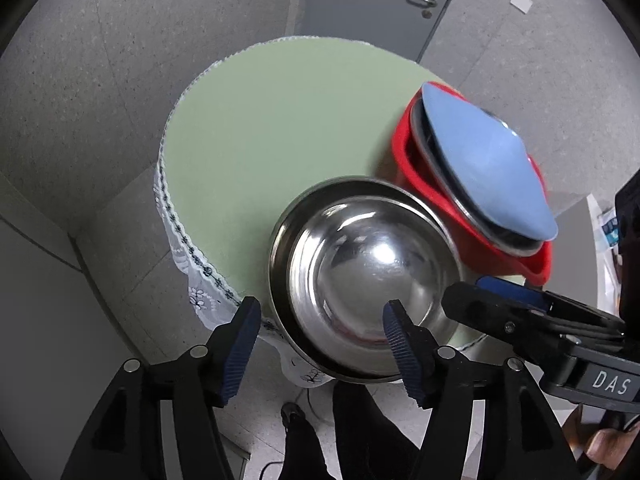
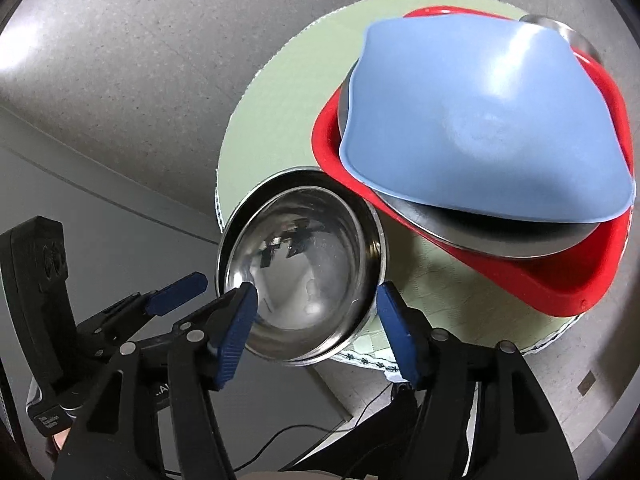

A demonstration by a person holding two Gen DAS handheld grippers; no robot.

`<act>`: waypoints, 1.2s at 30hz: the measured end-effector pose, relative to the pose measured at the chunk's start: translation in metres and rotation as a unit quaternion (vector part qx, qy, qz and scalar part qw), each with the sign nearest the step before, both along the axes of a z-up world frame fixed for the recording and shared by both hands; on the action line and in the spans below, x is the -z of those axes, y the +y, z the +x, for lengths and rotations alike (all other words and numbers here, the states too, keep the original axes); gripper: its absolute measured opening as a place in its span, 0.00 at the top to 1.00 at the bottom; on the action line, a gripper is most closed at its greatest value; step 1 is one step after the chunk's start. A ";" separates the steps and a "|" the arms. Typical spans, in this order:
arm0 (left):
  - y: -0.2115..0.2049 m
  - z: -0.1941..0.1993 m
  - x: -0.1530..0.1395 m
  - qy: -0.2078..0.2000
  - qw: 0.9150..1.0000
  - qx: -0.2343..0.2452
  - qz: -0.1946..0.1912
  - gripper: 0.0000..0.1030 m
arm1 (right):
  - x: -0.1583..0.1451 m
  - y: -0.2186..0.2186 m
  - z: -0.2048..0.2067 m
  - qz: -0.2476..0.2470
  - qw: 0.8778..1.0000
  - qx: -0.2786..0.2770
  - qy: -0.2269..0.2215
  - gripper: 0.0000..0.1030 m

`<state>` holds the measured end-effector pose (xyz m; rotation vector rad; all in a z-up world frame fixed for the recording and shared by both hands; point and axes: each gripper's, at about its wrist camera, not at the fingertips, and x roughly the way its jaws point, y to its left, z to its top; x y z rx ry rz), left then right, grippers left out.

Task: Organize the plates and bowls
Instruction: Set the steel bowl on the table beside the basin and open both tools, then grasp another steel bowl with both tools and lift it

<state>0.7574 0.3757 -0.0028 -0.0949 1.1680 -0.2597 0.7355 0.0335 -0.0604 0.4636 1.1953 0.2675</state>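
A steel bowl [image 1: 366, 272] stands upright on the near edge of a round green table [image 1: 272, 128]; it also shows in the right wrist view [image 2: 304, 276]. My left gripper [image 1: 320, 344] is open, its jaws straddling the bowl's near left rim. My right gripper [image 2: 314, 328] is open, its jaws on either side of the bowl's near rim; it also shows in the left wrist view [image 1: 500, 300]. Behind the bowl a red basin [image 1: 420, 160] holds a tilted steel plate [image 1: 448, 176] and a blue plate [image 1: 488, 160]. The blue plate [image 2: 480, 108] covers most of the basin [image 2: 560, 280].
The table has a white lace skirt [image 1: 188, 256] over a grey speckled floor [image 1: 80, 80]. A grey door with a handle [image 1: 420, 0] is at the back. A black cable [image 2: 280, 440] lies on the floor below the table.
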 end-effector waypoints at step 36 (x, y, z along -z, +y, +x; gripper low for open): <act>-0.330 0.243 0.003 0.010 0.992 0.032 0.125 0.26 | 0.055 -0.344 0.163 0.002 0.997 0.070 -0.014 0.45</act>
